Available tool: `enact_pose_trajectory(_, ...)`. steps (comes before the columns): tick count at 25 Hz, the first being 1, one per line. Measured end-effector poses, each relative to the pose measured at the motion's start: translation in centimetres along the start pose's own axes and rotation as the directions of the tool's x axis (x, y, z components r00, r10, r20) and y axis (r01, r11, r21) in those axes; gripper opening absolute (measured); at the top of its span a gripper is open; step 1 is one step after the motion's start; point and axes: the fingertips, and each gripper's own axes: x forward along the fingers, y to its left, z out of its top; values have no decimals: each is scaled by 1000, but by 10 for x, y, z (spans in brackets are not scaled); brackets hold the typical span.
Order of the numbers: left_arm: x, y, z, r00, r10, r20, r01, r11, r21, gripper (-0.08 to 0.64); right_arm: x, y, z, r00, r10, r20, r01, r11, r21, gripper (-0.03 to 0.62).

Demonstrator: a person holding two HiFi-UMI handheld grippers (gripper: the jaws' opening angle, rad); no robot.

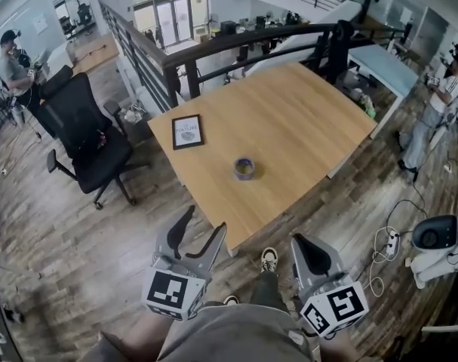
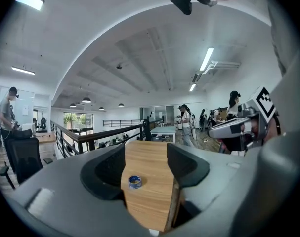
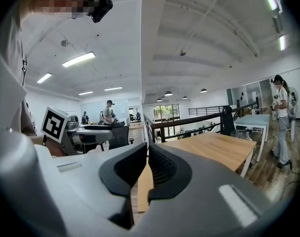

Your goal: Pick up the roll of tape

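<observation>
While flat on the table (image 1: 311, 119), tape (image 1: 244, 169) ungripped

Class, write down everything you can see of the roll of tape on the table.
The roll of tape is a small ring, bluish-purple outside with a paler core. It lies flat, hole upward, alone on the light wooden table, towards its near edge and apart from the framed picture. Only the tabletop touches it.

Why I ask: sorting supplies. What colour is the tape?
Tape is blue; clearest in left gripper view.
</observation>
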Motion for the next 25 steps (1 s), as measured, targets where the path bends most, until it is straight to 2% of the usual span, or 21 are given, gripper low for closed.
enact_pose_trajectory(4, 28, 12, -1, 998, 53, -18, -53, 999, 1, 255, 25, -23, 5, 1000, 22, -3, -22, 1000, -15, 21)
enact_pose_trajectory(12, 100, 32, 1, 988, 143, -56, -144, 989, -22, 255, 87, -87, 19, 992, 125, -33, -125, 992, 0, 21)
enact_pose_trajectory(16, 137, 45, 7, 975, 212, -70, -215, 976, -37, 255, 121, -120, 27, 979, 197, -56, -197, 980, 2, 21)
enact_pose_trajectory(20, 173, 53, 22, 966, 259, -24, -260, 959, -115, 240, 157, -156, 40, 965, 255, -66, -257, 966, -17, 21)
enact_pose_trajectory(25, 207, 63, 25, 945, 325, -30, -326, 934, -144, 241, 195, -187, 52, 940, 333, -76, -336, 941, -28, 21)
